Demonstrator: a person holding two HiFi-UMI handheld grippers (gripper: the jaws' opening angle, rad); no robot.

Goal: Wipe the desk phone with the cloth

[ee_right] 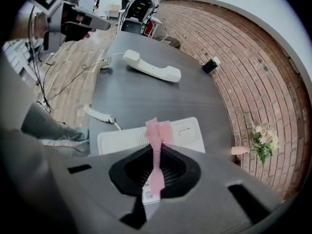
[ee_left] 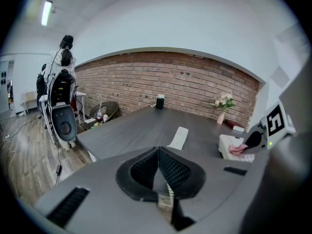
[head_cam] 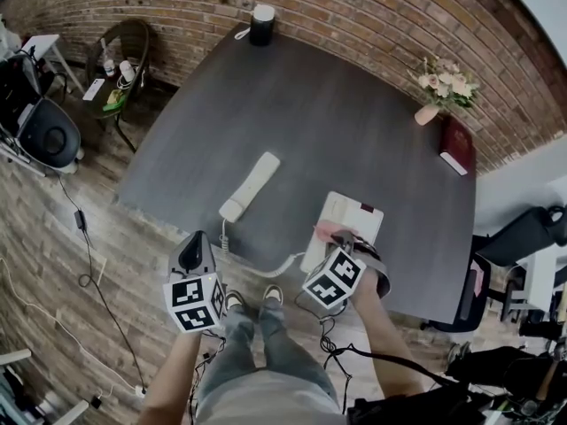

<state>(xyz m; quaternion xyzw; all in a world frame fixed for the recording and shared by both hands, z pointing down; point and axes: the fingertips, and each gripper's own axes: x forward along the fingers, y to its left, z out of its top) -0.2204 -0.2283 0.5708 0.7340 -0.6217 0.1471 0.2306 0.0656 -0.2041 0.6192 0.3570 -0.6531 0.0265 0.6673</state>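
Observation:
The white desk phone base [head_cam: 345, 224] [ee_right: 183, 133] [ee_left: 229, 145] sits near the front edge of the dark table [head_cam: 328, 122]. Its handset [head_cam: 251, 185] [ee_right: 152, 66] [ee_left: 178, 137] lies off the cradle to the left, joined by a coiled cord [head_cam: 266, 268] [ee_right: 97, 113]. My right gripper [head_cam: 338, 240] [ee_right: 157, 133] is shut on a pink cloth [ee_right: 158, 130] [head_cam: 330, 230] [ee_left: 237, 149] that rests on the base's near part. My left gripper [head_cam: 193, 253] [ee_left: 158, 152] is shut and empty, held off the table's front left corner.
A black speaker [head_cam: 262, 25] [ee_right: 210, 64] stands at the table's far edge. A vase of flowers [head_cam: 443, 87] [ee_right: 261, 143] and a red book [head_cam: 457, 145] are at the far right. Office chairs [head_cam: 49, 135] and a small side table [head_cam: 120, 69] stand on the left floor.

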